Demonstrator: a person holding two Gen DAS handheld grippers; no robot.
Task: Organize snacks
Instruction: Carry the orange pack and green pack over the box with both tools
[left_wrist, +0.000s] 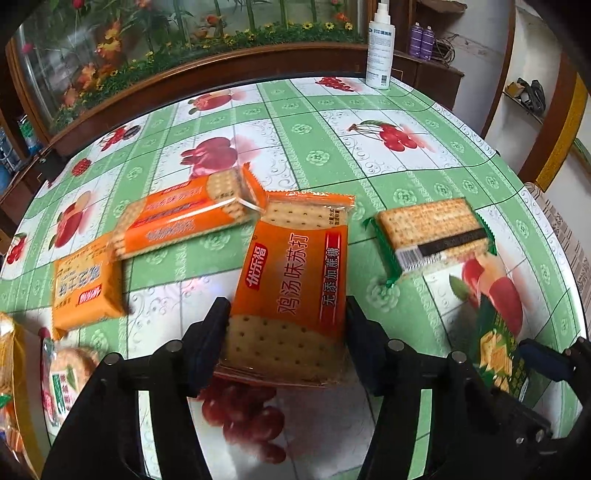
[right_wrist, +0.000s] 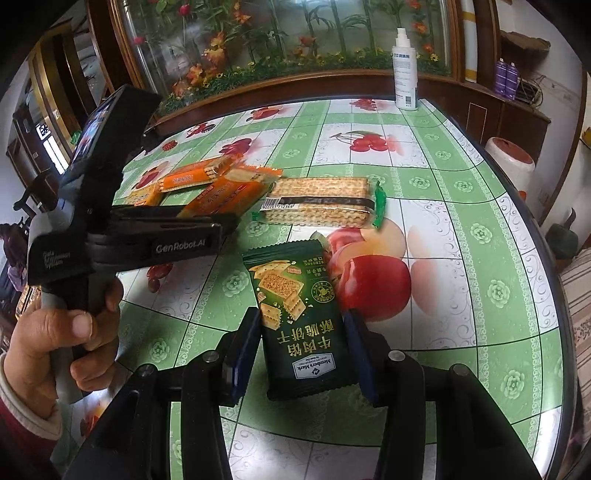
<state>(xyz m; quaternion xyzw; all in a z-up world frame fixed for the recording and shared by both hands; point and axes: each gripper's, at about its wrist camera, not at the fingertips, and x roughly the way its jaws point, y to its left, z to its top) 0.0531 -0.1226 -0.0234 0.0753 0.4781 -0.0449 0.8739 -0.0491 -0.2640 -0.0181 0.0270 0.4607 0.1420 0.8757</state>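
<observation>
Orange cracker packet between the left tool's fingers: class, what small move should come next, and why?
Probably lift the orange packet slightly and carry it to the other orange packets. The left tool already has its fingers against the packet's sides, its far end overlaps one of those packets, and the right tool is busy holding the green packet.

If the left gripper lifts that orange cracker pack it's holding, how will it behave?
The orange cracker pack likely stays fairly stiff, since flat square crackers fill it. Its glossy wrapper may slip between the left gripper pads. The crackers probably crack if squeezed hard, and it looks light.
</observation>
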